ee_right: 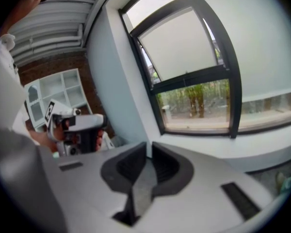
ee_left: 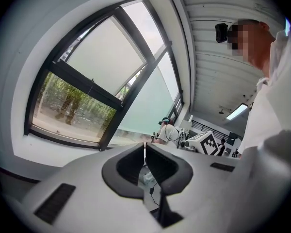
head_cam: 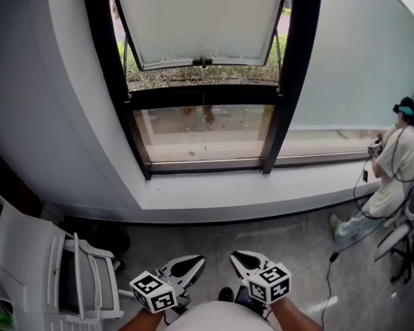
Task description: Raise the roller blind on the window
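Note:
The window (head_cam: 205, 126) has a black frame, with a sash (head_cam: 200, 19) tilted outward at the top centre. A pale roller blind (head_cam: 359, 54) covers the right pane down to a low strip of glass; it also shows in the left gripper view (ee_left: 143, 106) and the right gripper view (ee_right: 262, 47). A thin cord (head_cam: 205, 116) hangs in front of the lower centre pane. My left gripper (head_cam: 186, 267) and right gripper (head_cam: 247, 261) are low at the bottom edge, far short of the window. Both are shut and hold nothing, as their own views show (ee_left: 144, 147) (ee_right: 149, 147).
A broad white sill (head_cam: 262, 188) runs under the window. A white shelf unit (head_cam: 48, 267) stands at the left. At the right a person (head_cam: 393, 164) sits by the sill, with cables (head_cam: 328, 267) across the floor. White shelving (ee_right: 53, 93) stands against a brick wall.

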A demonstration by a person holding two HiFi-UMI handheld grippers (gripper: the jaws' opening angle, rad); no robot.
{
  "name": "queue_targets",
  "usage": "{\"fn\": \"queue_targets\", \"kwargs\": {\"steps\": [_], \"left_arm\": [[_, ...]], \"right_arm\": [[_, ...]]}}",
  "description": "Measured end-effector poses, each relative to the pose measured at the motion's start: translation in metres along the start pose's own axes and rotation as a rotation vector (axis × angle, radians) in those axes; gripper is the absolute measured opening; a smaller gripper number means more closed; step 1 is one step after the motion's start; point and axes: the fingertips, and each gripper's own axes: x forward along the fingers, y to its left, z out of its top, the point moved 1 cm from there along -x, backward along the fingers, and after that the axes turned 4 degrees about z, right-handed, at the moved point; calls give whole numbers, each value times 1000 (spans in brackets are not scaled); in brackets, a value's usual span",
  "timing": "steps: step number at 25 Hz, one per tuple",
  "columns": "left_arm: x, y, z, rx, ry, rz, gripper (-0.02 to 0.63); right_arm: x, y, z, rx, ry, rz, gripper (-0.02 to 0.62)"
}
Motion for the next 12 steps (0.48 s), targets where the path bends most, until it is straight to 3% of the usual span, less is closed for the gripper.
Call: {"fn": "queue_targets", "kwargs": {"steps": [12], "left_arm": [[51,-1,4,3,-34,53,23]], "right_arm": [[-10,-49,14,-33,14,55,28]]}}
